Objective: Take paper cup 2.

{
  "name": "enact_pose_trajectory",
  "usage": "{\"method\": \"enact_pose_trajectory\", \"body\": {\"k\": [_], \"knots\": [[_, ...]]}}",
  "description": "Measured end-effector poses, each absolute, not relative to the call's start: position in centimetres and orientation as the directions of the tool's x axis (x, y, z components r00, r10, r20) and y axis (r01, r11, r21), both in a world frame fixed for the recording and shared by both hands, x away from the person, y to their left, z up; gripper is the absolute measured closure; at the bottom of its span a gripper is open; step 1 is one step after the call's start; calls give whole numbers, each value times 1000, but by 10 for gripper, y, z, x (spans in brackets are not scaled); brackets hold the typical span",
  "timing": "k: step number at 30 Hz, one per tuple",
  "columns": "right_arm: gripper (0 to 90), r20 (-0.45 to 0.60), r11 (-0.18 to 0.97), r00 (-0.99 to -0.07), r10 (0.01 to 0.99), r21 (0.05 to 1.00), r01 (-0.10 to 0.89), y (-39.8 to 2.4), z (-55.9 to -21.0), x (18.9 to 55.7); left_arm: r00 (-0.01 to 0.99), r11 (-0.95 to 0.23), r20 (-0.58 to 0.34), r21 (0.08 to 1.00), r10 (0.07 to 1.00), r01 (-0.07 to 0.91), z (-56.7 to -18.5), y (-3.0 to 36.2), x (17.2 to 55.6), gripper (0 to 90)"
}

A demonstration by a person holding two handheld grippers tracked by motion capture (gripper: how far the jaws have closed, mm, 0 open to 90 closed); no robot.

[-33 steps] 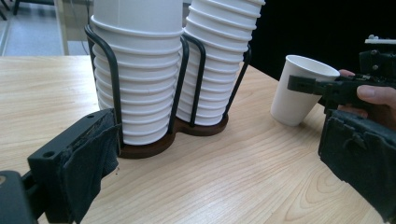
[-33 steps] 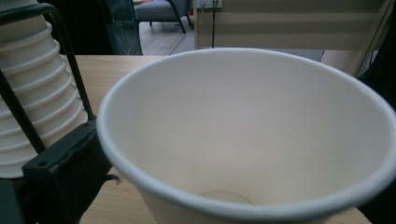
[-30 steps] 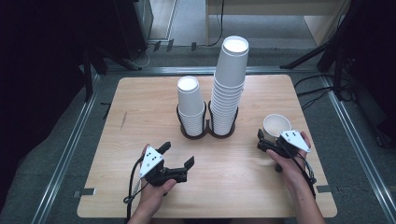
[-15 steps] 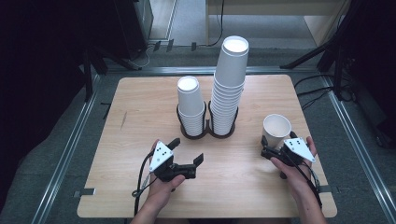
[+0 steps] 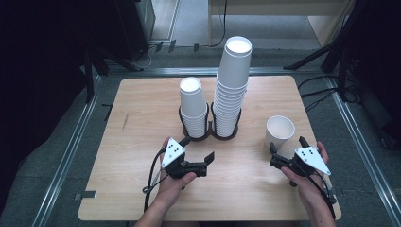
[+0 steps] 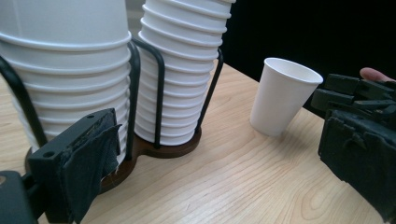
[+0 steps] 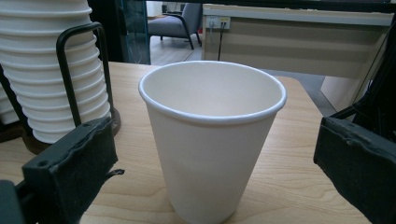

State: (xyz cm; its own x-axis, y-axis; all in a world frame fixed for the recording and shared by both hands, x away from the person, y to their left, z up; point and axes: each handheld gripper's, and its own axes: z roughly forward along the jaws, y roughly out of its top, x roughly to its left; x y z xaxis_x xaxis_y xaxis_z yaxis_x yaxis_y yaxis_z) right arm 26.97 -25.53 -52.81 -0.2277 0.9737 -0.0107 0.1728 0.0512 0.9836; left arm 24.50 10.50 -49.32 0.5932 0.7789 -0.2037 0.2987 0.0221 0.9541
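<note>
Two claws, both gaping, neither gripping anything. Right claw (image 5: 285, 153) sits on the light wooden surface (image 5: 142, 109) just behind a single white paper cup (image 5: 280, 133). In the right gripper view that cup (image 7: 212, 140) stands upright, mouth up, between the two black jaws with clear air on both sides, so no contact. Judgement: it looks either just released or lined up for a grab; the frames cannot separate the two.

Left claw (image 5: 197, 153) is held low over the surface near the person's edge, jaws spread, pointing at the black wire double cup holder (image 5: 208, 135) on its dark round base. Left gripper view: holder's wire loops (image 6: 144, 93) close by, loose cup (image 6: 282, 95) well off to the side, beside the other claw.

Holder carries two stacks of nested white paper cups, all upside down: a short stack (image 5: 193, 106) on the left ring, a tall stack (image 5: 231, 87) on the right ring. The wire uprights probably exist to keep the stacks from toppling, which matters for the tall one.

Cup location: right part of the surface, apart from the holder, on the tall stack's side, free-standing.

Likely reasoning for the layout: the loose cup is parked clear of the holder so the jaws can straddle it without clipping the wire. Left claw waits near the base, plausibly to steady it.

Risk: a thin paper wall will crush if squeezed hard.
</note>
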Motion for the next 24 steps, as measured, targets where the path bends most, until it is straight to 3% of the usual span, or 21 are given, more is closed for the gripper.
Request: {"method": "enact_pose_trajectory", "body": {"k": [24], "knots": [[0, -17, 47, -235, 972, 991, 124, -249, -500, 249, 589, 13, -190, 956, 785, 292, -484, 86, 246, 0]]}}
